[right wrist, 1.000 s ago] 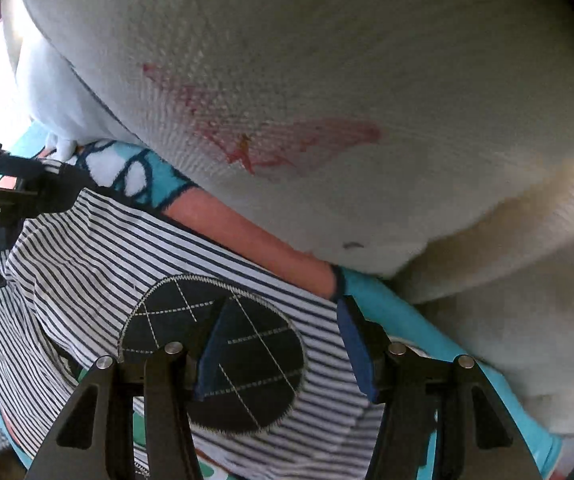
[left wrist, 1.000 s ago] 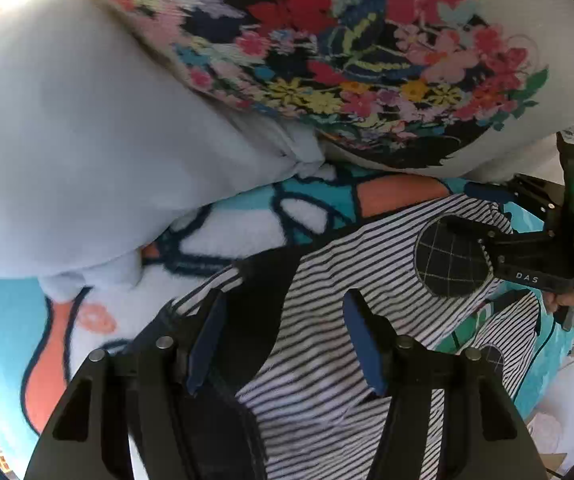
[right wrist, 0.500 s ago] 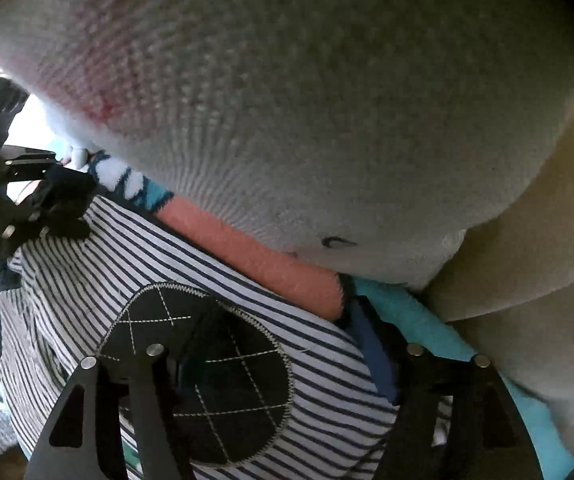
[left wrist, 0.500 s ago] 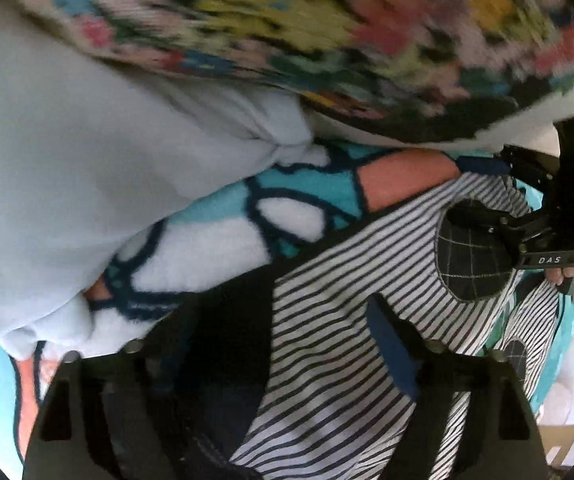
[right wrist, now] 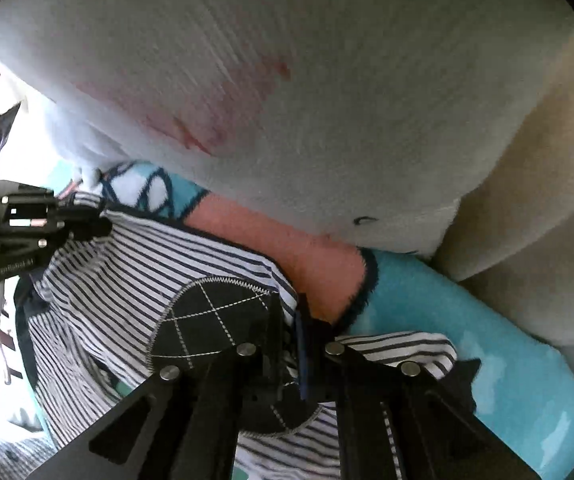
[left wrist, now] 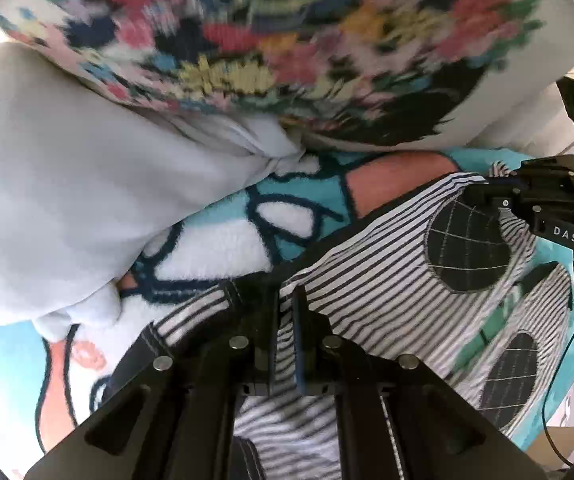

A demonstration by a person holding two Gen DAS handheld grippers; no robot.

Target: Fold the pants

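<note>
Fleece bedding in turquoise, white and orange [left wrist: 295, 236] covers the surface under both claws, with a pale grey pillow [left wrist: 67, 200] ahead and to the left of the left gripper [left wrist: 285, 312] and a floral knitted cushion [left wrist: 287, 48] directly ahead of it. Striped pants [left wrist: 371, 276] with dark round quilted patches [left wrist: 467, 248] lie across the fleece right under the left gripper, whose jaws have just been closing and now pinch a fold of the striped cloth at the dark waistband edge. Off to its right the right gripper [right wrist: 293, 322] shows as a black frame; in its own view its jaws have likewise just been closing and now clamp the pants' striped edge beside a quilted patch [right wrist: 215, 320]. Ahead of that claw sits a white ribbed cushion with a faint red print [right wrist: 287, 100], and to its right a beige cushion [right wrist: 527, 200].
</note>
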